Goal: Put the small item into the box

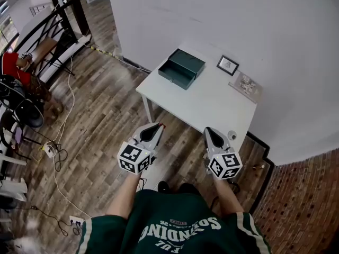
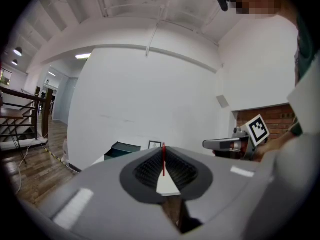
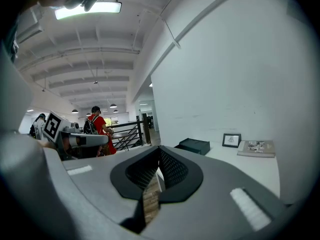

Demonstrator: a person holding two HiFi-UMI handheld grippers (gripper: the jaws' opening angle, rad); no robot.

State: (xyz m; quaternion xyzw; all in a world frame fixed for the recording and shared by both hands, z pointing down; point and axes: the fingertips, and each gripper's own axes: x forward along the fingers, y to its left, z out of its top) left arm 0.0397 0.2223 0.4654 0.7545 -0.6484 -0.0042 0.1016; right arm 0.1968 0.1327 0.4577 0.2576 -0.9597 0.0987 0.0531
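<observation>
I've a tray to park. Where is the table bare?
The wide middle of the table, between the box and the book, is bare. The far edge is crowded: box, frame, book. A small item sits near the front right corner.

The dark green box (image 1: pixel 181 67) sits open; the small round item (image 1: pixel 231 135) lies well apart.

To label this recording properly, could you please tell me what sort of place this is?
Likely an open-plan office or studio floor: a white table against a bare wall, a black stair railing, and loose cables trailing across the wood floor.
</observation>
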